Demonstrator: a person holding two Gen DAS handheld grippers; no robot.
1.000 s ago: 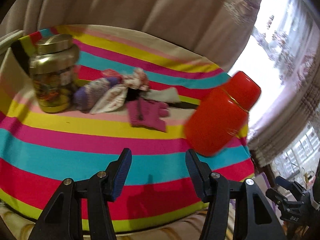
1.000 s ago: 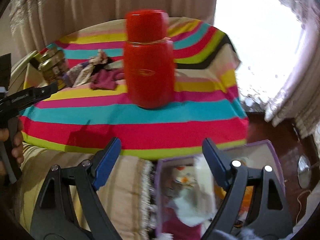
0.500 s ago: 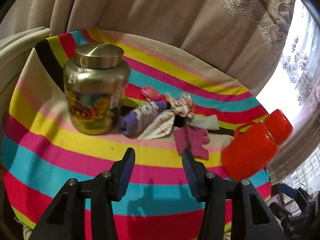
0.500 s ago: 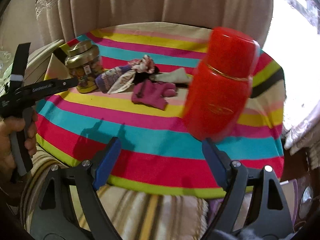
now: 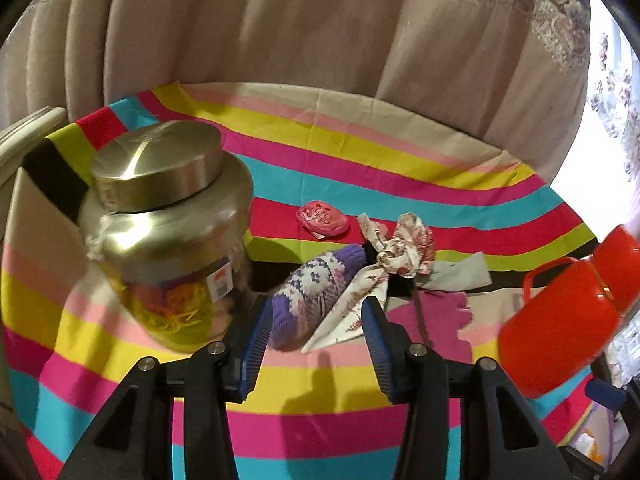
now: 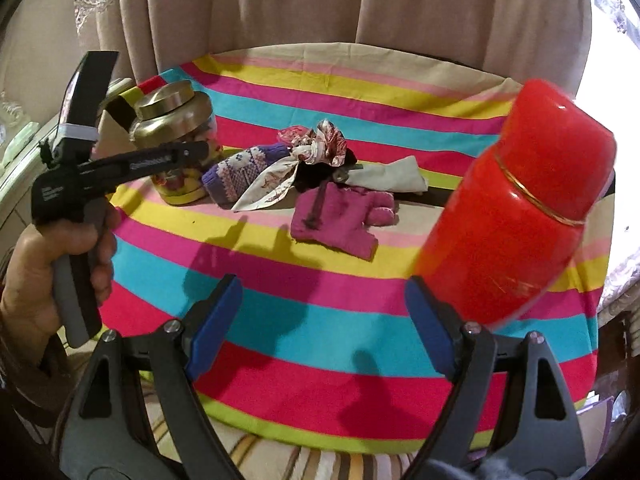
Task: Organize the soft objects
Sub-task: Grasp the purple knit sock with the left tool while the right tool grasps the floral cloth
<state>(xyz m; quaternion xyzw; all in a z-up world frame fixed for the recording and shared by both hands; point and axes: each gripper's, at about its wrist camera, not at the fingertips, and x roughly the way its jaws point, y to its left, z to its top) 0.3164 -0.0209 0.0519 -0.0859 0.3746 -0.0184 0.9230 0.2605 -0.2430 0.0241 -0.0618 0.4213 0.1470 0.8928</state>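
A heap of soft things lies mid-table: a purple knitted sock (image 5: 312,296) (image 6: 240,172), a knotted floral cloth (image 5: 400,256) (image 6: 312,148), a magenta glove (image 5: 432,316) (image 6: 340,216), a grey cloth (image 5: 460,276) (image 6: 392,176) and a small pink pouch (image 5: 322,218). My left gripper (image 5: 316,340) is open, its fingertips just short of the sock. It also shows in the right wrist view (image 6: 188,152). My right gripper (image 6: 320,320) is open and empty over the table's front stripes.
A gold-lidded jar (image 5: 164,232) (image 6: 176,136) stands left of the heap, close to my left finger. A red thermos (image 6: 520,216) (image 5: 568,312) stands at the right. The striped tablecloth (image 6: 320,280) covers the round table; curtains hang behind.
My left gripper has moved forward and in toward the sock and jar. My right gripper has swung left from the table's edge and now faces the heap.
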